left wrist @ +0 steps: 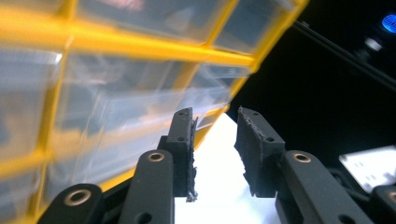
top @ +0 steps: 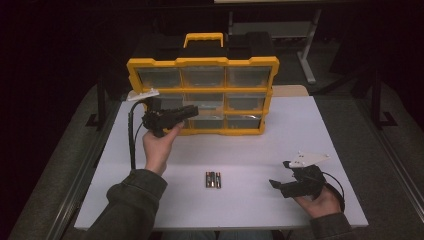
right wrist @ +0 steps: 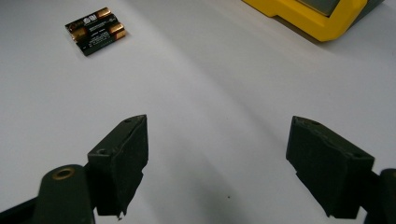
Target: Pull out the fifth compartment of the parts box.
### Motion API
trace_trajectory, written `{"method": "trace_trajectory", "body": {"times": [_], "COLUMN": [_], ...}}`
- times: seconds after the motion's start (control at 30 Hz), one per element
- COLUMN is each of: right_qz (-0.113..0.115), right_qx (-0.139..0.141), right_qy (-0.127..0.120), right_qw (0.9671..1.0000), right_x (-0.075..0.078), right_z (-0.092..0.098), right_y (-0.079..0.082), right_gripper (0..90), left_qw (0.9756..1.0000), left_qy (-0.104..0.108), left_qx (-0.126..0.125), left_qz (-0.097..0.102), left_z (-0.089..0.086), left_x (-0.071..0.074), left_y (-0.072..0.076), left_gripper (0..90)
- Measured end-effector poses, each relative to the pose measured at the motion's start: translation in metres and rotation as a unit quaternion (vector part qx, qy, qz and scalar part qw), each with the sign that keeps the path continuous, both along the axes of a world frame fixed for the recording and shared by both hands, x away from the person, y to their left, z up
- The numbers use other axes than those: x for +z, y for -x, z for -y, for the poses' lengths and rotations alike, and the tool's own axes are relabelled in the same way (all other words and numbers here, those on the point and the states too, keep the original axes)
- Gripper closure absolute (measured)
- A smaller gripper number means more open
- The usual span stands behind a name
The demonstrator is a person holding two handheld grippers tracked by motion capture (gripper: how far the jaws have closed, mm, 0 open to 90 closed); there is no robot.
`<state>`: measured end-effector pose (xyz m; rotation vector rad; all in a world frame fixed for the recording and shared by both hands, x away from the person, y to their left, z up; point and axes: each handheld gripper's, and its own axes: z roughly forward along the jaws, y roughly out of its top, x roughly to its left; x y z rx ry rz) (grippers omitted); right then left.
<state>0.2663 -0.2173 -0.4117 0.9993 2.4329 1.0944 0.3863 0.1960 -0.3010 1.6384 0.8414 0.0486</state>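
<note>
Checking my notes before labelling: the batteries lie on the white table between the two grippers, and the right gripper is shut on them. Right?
Not quite. The batteries do lie on the table, but the right gripper is open with nothing between its jaws, as the right gripper view shows.

Yellow-framed organizer (top: 202,62), clear drawers; black-and-gold batteries (top: 213,179); white table (top: 240,150); black tools

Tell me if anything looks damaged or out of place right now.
The left gripper's rubber pads look worn: edges ragged, a shred hanging off the lower end of one. Otherwise nothing stands out: the yellow organizer stands upright and the batteries lie neatly together on the table.
</note>
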Motion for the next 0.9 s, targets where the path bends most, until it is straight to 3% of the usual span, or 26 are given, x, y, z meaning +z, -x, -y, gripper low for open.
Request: {"method": "trace_trajectory", "body": {"times": [0.1, 0.17, 0.23, 0.27, 0.3, 0.37, 0.47, 0.53, 0.57, 0.6, 0.63, 0.67, 0.7, 0.73, 0.77, 0.8, 0.83, 0.9], "right_qz": [-0.004, -0.001, -0.001, -0.003, -0.006, -0.004, -0.014, -0.014, -0.015, -0.011, -0.010, -0.012, -0.011, -0.012, -0.013, -0.013, -0.016, -0.014], "right_qx": [0.003, 0.007, 0.008, 0.006, 0.006, 0.008, 0.003, 0.003, 0.003, 0.006, 0.008, 0.008, 0.009, 0.008, 0.008, 0.009, 0.008, 0.010], "right_qy": [0.004, 0.006, 0.005, 0.004, 0.004, 0.005, 0.004, 0.003, 0.003, 0.004, 0.005, 0.005, 0.005, 0.005, 0.005, 0.004, 0.004, 0.004], "right_qw": [1.0000, 1.0000, 1.0000, 1.0000, 1.0000, 0.9999, 0.9999, 0.9999, 0.9999, 0.9999, 0.9999, 0.9999, 0.9999, 0.9999, 0.9999, 0.9999, 0.9998, 0.9998], "right_x": [-0.001, -0.002, -0.002, -0.002, -0.003, -0.004, -0.004, -0.004, -0.004, -0.004, -0.003, -0.003, -0.003, -0.003, -0.003, -0.003, -0.003, -0.003], "right_z": [0.000, 0.000, 0.002, 0.002, 0.002, 0.003, 0.003, 0.003, 0.003, 0.003, 0.002, 0.002, 0.002, 0.001, 0.001, 0.001, 0.001, 0.001], "right_y": [-0.001, -0.001, -0.002, -0.002, -0.002, -0.003, -0.002, -0.002, -0.002, -0.003, -0.002, -0.002, -0.002, -0.001, -0.001, -0.002, -0.002, -0.002], "right_gripper": [20.0, 19.9, 19.9, 19.9, 19.8, 19.8, 19.8, 19.8, 19.8, 19.8, 19.8, 19.8, 19.9, 19.9, 20.0, 19.9, 19.9, 19.9], "left_qw": [0.9982, 0.9937, 0.9847, 0.9847, 0.9753, 0.9661, 0.9538, 0.9410, 0.9368, 0.9368, 0.9342, 0.9272, 0.9257, 0.9257, 0.9228, 0.9142, 0.9142, 0.9101], "left_qy": [-0.042, -0.081, -0.132, -0.132, -0.174, -0.207, -0.242, -0.277, -0.287, -0.287, -0.294, -0.308, -0.309, -0.309, -0.312, -0.336, -0.336, -0.346], "left_qx": [-0.030, -0.047, -0.062, -0.062, -0.076, -0.089, -0.119, -0.134, -0.143, -0.143, -0.148, -0.159, -0.163, -0.163, -0.170, -0.170, -0.170, -0.171], "left_qz": [0.030, 0.061, 0.095, 0.095, 0.112, 0.127, 0.132, 0.139, 0.140, 0.140, 0.137, 0.143, 0.146, 0.146, 0.149, 0.151, 0.151, 0.152], "left_z": [0.001, 0.003, 0.007, 0.007, 0.012, 0.016, 0.025, 0.032, 0.034, 0.034, 0.038, 0.042, 0.043, 0.043, 0.045, 0.048, 0.048, 0.049], "left_x": [0.015, 0.024, 0.033, 0.033, 0.040, 0.045, 0.048, 0.050, 0.051, 0.051, 0.052, 0.053, 0.052, 0.052, 0.050, 0.046, 0.046, 0.042], "left_y": [-0.006, -0.011, -0.015, -0.015, -0.020, -0.025, -0.030, -0.032, -0.033, -0.033, -0.035, -0.037, -0.037, -0.037, -0.038, -0.041, -0.041, -0.044], "left_gripper": [63.6, 63.7, 63.7, 63.5, 63.3, 62.0, 61.0, 60.5, 59.9, 58.9, 58.8, 58.7, 57.2, 56.1, 55.5, 54.7, 54.1, 54.0]}}
